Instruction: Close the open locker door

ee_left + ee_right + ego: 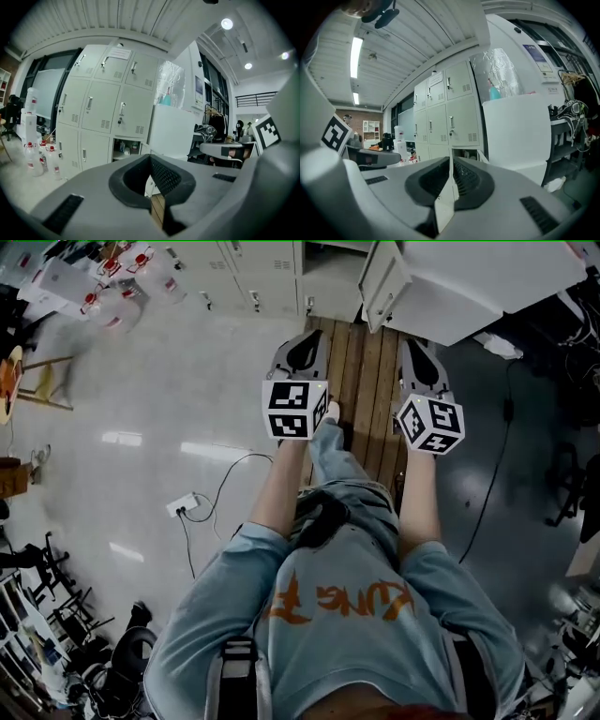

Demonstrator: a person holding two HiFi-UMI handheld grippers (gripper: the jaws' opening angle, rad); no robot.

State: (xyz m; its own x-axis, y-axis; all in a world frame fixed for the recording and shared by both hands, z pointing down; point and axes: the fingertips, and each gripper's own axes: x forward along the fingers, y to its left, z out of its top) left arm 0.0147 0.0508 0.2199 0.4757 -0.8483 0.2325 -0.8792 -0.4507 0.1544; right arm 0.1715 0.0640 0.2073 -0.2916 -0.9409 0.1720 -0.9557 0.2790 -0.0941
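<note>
A bank of pale grey lockers (248,277) stands ahead along the far wall. One low compartment (124,147) is open, with small items inside. Its door (382,285) swings out toward me, beside a big white cabinet (487,282). The same open compartment (466,153) appears in the right gripper view, left of the white cabinet (515,136). My left gripper (302,357) and right gripper (419,362) are held side by side in front of me, short of the lockers. Both are shut with nothing between the jaws.
I stand on wooden planks (361,390) that lead to the lockers. Water bottles (122,287) cluster on the floor at the far left. A power strip with a cable (187,505) lies on the glossy floor to my left. Chairs and cables crowd the right side.
</note>
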